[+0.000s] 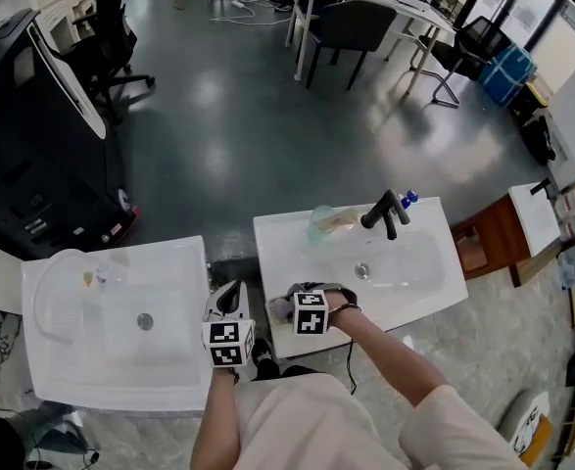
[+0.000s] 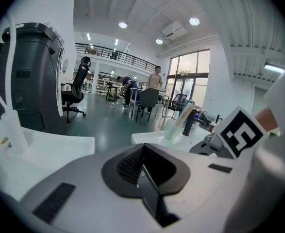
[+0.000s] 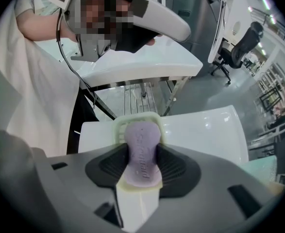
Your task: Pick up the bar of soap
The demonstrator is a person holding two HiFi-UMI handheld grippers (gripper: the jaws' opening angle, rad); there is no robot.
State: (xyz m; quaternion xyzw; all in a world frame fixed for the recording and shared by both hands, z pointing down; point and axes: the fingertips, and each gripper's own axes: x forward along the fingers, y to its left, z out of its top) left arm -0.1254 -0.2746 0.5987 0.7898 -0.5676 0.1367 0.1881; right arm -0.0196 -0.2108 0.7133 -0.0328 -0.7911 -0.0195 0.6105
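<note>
R tool point(image 3: 142, 163) jaws clamp purple soap bar point(image 3: 141, 140) at its waist, in soap dish point(image 3: 155, 119) on white sink point(image 3: 205, 130) edge; embossed lettering illegible. Head view: soap hidden under tool. L tool point(image 2: 141, 166) closed, empty.

Your head camera looks steeply down from high above the white sink point(image 1: 277, 262) with the black tap point(image 1: 387, 211). The camera on your left gripper point(image 2: 143, 152) sits low beside that sink, facing level across it to the tap. The camera on your right gripper point(image 3: 142, 155) points down at that sink's near corner, very close to the bar of soap point(image 3: 141, 135). All three share the sink.
</note>
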